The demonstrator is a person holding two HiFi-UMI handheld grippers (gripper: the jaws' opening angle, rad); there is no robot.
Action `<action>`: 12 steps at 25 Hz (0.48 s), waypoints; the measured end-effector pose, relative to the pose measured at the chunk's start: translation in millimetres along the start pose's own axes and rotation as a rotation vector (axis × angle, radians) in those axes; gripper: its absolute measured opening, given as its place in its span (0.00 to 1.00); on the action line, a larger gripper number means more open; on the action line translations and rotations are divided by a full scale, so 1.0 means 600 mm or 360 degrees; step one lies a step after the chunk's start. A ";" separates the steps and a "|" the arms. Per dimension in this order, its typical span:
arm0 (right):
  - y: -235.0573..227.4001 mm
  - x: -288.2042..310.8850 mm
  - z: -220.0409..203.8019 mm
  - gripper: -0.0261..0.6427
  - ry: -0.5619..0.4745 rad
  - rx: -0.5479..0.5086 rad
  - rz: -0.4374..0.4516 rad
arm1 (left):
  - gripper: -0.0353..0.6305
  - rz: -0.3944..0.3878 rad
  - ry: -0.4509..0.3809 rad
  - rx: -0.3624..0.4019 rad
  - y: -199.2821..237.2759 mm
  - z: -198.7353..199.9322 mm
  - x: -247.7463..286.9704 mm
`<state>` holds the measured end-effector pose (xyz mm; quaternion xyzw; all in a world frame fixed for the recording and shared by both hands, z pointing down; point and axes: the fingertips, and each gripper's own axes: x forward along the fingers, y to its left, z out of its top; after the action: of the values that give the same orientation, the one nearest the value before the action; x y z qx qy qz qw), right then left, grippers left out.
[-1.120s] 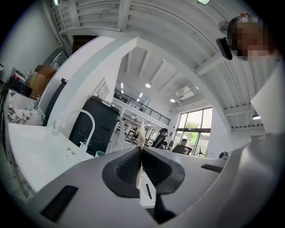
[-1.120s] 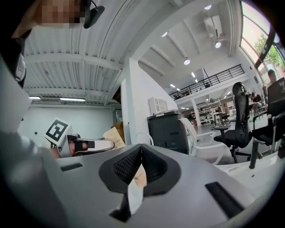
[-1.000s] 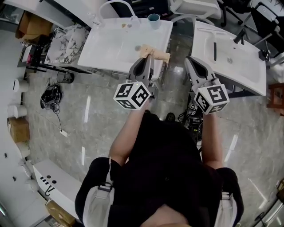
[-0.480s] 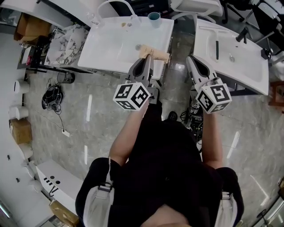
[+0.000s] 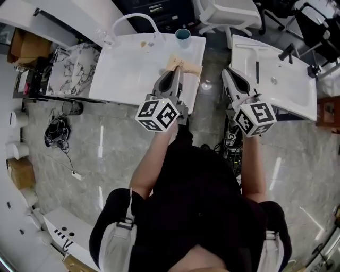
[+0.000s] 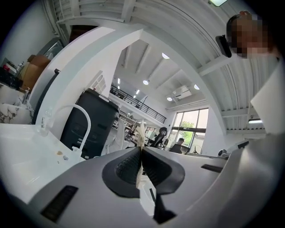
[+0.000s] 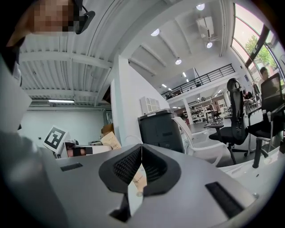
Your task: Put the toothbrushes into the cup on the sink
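In the head view my left gripper [image 5: 178, 70] points at the white sink [image 5: 127, 69], shut on a toothbrush in a brown card pack [image 5: 186, 64]. The pack hangs over the sink's front right part. In the left gripper view the pack's thin pale edge [image 6: 141, 133] sticks up past that gripper's [image 6: 141, 149] closed pads. The teal cup [image 5: 183, 35] stands on the sink's back right corner, well beyond the pack. My right gripper [image 5: 229, 71] hovers over the gap between two sinks, jaws together [image 7: 141, 147], nothing showing past its tips.
A white arched faucet [image 5: 135, 18] and a clear glass [image 5: 105, 37] are at the sink's back. A second sink [image 5: 281, 85] with a black faucet [image 5: 288, 52] lies to the right. An office chair [image 5: 228, 13] stands behind. Marble floor lies below, with cables [image 5: 56, 127] at left.
The sinks have slid slightly down and left in the head view as the person shifted. Both grippers keep the same pose and stay closed.
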<state>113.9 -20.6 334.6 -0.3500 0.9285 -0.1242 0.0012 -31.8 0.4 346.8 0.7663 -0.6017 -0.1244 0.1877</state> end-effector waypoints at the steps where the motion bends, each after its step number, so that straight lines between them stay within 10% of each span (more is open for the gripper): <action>1: 0.000 0.014 0.006 0.08 -0.0003 -0.0009 -0.0009 | 0.08 -0.0010 0.0001 -0.0003 0.010 0.008 0.010; 12: -0.014 0.133 0.017 0.08 -0.0012 -0.0005 -0.0227 | 0.08 -0.0094 0.0062 -0.0059 0.135 0.050 0.094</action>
<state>60.1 -81.0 333.6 -0.4159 0.9013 -0.1213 -0.0048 -101.1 -74.9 357.4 0.7823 -0.5728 -0.1261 0.2098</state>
